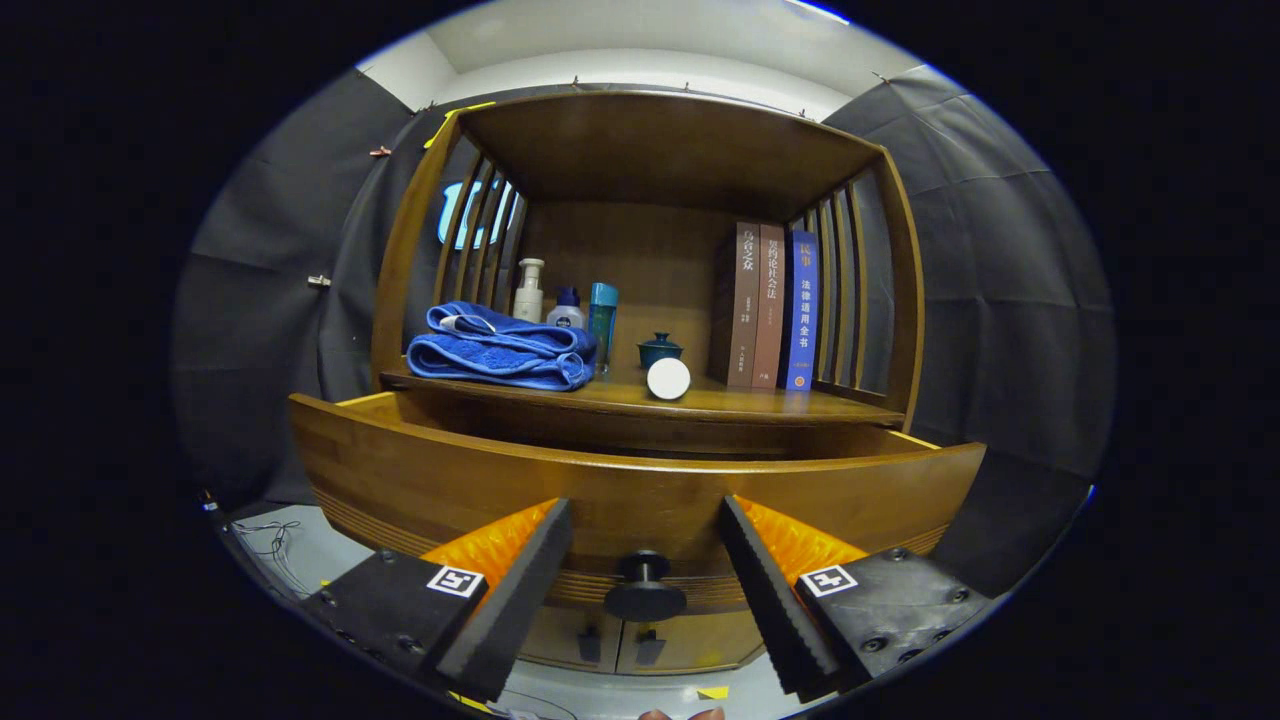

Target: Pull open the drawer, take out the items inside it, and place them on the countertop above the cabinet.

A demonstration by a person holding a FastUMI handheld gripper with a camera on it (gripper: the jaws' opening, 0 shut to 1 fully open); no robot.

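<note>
Gripper view: gripper (645,590) fingers spread wide apart, gripping nothing. One dark round knob (644,590) sits between the fingers, touching neither. It's mounted on the front of the drawer (640,490), which is pulled out toward the tool; drawer front spans just ahead of both fingers. Can't see into the drawer from this angle, so contents can't be told.

Beyond the drawer, the countertop (700,402) of the cabinet holds, counted:
- 1 folded blue towel (500,348), beyond the left finger, with a small white item lying on top of it
- 3 bottles behind the towel: white pump bottle (529,291), small blue-capped bottle (566,308), teal bottle (603,315)
- 1 small dark teal lidded cup (660,349), straight ahead between the fingers' line
- 1 white round object (668,379) just in front of that cup
- 3 upright books (772,306) beyond the right finger: two brown, one blue, standing side by side and touching

Below the knob, 2 lower cabinet doors (620,645) with one small handle each.
</note>
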